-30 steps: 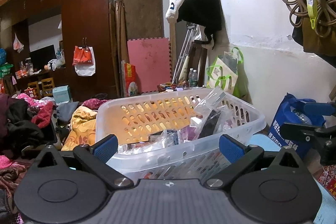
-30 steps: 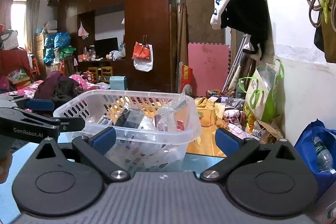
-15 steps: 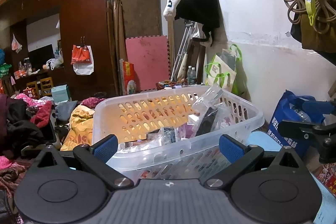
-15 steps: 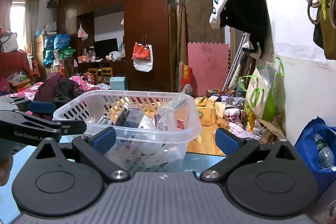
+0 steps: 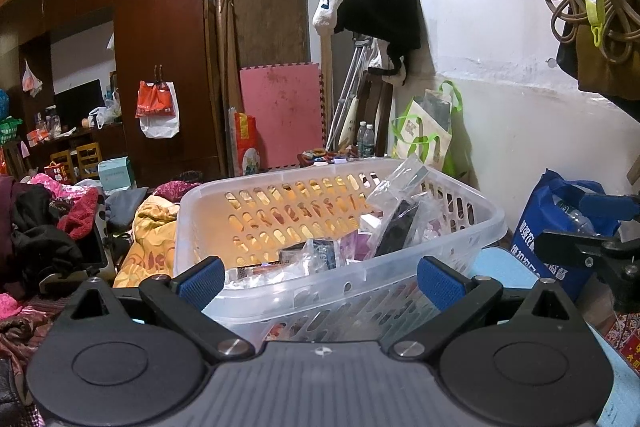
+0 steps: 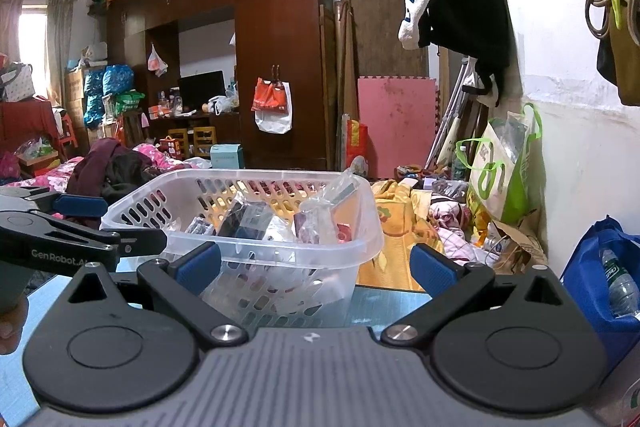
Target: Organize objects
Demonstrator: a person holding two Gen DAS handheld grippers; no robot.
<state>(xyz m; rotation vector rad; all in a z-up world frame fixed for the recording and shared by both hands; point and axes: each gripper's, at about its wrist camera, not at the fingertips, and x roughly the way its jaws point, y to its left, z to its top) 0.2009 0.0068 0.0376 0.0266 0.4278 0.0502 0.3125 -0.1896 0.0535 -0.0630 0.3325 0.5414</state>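
Both tongs are level, spread wide and empty: the left tongs (image 5: 318, 277) face the basket (image 5: 360, 267) of packets (image 5: 396, 219) on the blue surface (image 5: 504, 267); the right tongs (image 6: 314, 263) point past its right corner.

My left gripper (image 5: 318, 277) covers the near wall of the basket (image 5: 486, 217) below its rim, and my own housing hides whatever sits under it on the table. The packets (image 6: 256, 217) inside the basket are crumpled clear plastic, their printing too small for me to read. My right gripper (image 5: 600, 227) shows only partly at the left view's right edge, so I cannot see its fingertips there.
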